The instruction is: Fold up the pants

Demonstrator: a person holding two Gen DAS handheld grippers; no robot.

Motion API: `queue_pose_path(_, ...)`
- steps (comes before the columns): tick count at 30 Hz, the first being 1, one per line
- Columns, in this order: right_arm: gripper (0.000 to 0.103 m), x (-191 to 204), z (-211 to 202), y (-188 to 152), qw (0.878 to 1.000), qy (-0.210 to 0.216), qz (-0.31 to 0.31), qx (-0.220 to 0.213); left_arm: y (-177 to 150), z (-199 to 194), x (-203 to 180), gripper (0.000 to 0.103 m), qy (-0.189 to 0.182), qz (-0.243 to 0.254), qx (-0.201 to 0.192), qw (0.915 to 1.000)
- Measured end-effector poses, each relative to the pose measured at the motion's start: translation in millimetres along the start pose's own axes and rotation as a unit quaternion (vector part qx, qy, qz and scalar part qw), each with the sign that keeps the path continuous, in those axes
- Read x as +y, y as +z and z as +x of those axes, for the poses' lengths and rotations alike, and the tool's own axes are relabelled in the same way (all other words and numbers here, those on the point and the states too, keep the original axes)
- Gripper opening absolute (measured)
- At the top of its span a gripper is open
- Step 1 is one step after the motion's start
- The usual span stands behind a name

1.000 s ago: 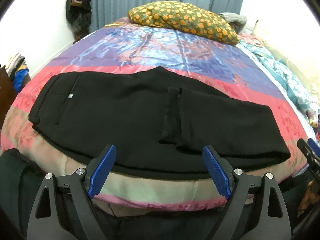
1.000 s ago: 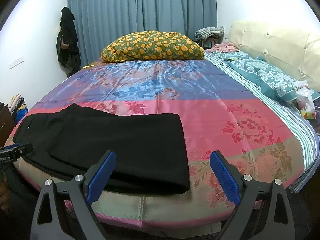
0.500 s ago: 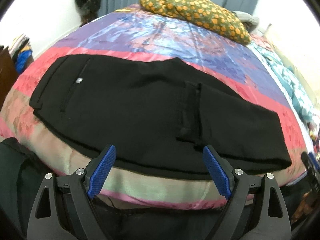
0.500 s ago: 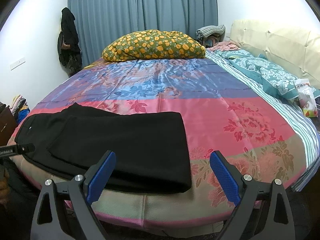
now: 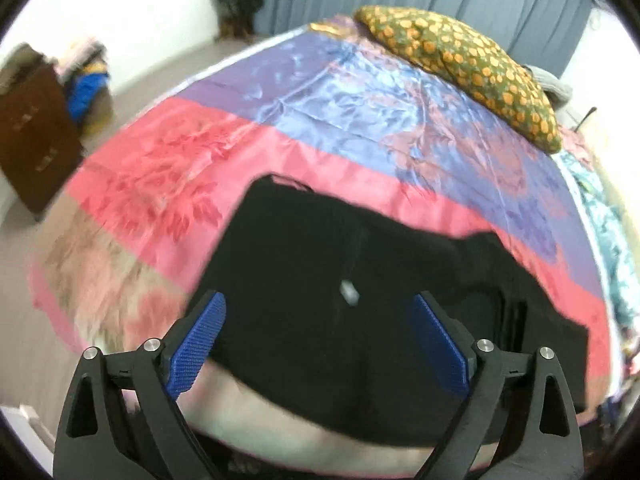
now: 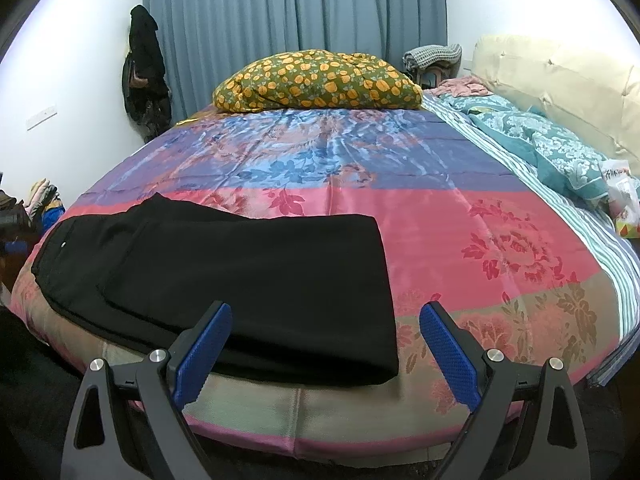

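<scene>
Black pants lie flat along the near edge of the bed, folded once lengthwise with the legs doubled back. The waist end with a small silver button fills the left wrist view. My left gripper is open and empty, hovering just above the waist end of the pants. My right gripper is open and empty, above the bed's front edge at the folded right end of the pants.
A yellow-flowered green pillow lies at the far side of the bed. A teal quilt and a cream headboard are on the right. A brown cabinet and a clothes pile stand left of the bed.
My left gripper has swung left and closer, from over the pants' middle to over the waist end. My right gripper has barely moved. The pants have not moved.
</scene>
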State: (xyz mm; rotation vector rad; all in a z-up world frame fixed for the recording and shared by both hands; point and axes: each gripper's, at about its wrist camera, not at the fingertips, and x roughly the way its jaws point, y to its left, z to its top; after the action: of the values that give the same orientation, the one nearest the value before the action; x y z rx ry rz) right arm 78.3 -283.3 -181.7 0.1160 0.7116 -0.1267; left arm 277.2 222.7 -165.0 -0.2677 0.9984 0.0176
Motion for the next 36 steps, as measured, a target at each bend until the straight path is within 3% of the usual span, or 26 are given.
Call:
queue_pose_path(2, 0.095, 0.2, 2.7, 0.3, 1.0, -0.001, 0.003, 0.004, 22.5, 21.1, 17.2, 0.095, -0.029, 0.008, 0.038, 0.9988)
queue_pose_path(4, 0.095, 1.9, 5.3, 0.8, 1.0, -0.004, 0.002, 0.008, 29.8, 40.1, 24.0, 0.095, -0.073, 0.023, 0.066, 0.9948)
queue_pose_path(6, 0.095, 5.0, 5.9, 1.2, 1.0, -0.006, -0.002, 0.01, 31.9, 61.9, 29.6, 0.095, -0.093, 0.027, 0.085, 0.9917)
queue_pose_path(9, 0.095, 12.6, 7.2, 1.2, 1.0, -0.007, -0.017, 0.014, 29.6, 104.4, 40.4, 0.103, -0.062, 0.036, 0.126, 0.9894)
queue_pose_path(10, 0.095, 15.7, 8.5, 0.6, 1.0, -0.006, -0.024, 0.017, 25.9, 115.6, 48.2, 0.103, -0.074, 0.022, 0.133, 0.9881)
queue_pose_path(15, 0.095, 26.0, 10.6, -0.7, 0.999, -0.003, -0.048, 0.02, 24.9, 112.5, 48.4, 0.103, -0.085, 0.033, 0.127, 0.9876)
queue_pose_path(19, 0.095, 26.4, 13.1, 1.1, 0.999, 0.001, -0.044, 0.016, 30.2, 114.2, 40.5, 0.103, -0.052, 0.018, 0.147, 0.9877)
queue_pose_path(20, 0.095, 25.1, 13.4, 3.1, 0.999, 0.0, -0.04, 0.013, 34.8, 118.3, 34.5, 0.099, -0.042, 0.019, 0.153, 0.9872)
queue_pose_path(21, 0.095, 21.6, 12.9, 6.8, 0.999, -0.003, -0.032, 0.006, 38.2, 117.7, 31.9, 0.074, -0.042, 0.018, 0.155, 0.9869)
queue_pose_path(22, 0.095, 18.1, 12.1, 9.9, 1.0, -0.005, -0.024, 0.001, 38.9, 114.9, 25.8, 0.065, -0.051, 0.015, 0.157, 0.9862)
queue_pose_path(24, 0.095, 7.8, 11.4, 17.4, 1.0, -0.01, -0.007, -0.011, 40.8, 105.3, 16.1, 0.039, -0.026, 0.009, 0.155, 0.9875)
queue_pose_path(26, 0.093, -5.2, 17.5, 21.4, 1.0, -0.014, 0.015, -0.003, 44.5, 93.5, 14.2, 0.025, -0.02, -0.021, 0.153, 0.9878)
queue_pose_path(29, 0.083, -25.6, 29.9, 17.6, 0.998, -0.005, 0.06, 0.027, 48.7, 64.2, 9.6, 0.022, -0.04, -0.061, 0.142, 0.9872)
queue_pose_path(31, 0.082, -34.0, 31.9, 14.4, 0.996, 0.006, 0.083, 0.036, 53.8, 33.6, -4.7, 0.021, -0.07, -0.066, 0.131, 0.9867)
queue_pose_path(33, 0.082, -37.5, 28.9, 13.7, 0.996, 0.013, 0.089, 0.028, 58.1, 3.3, -30.4, 0.021, -0.111, -0.061, 0.125, 0.9841)
queue_pose_path(36, 0.082, -37.5, 29.7, 16.5, 0.995, 0.029, 0.09, 0.022, 56.8, -36.6, -99.7, 0.021, -0.164, -0.036, 0.121, 0.9783)
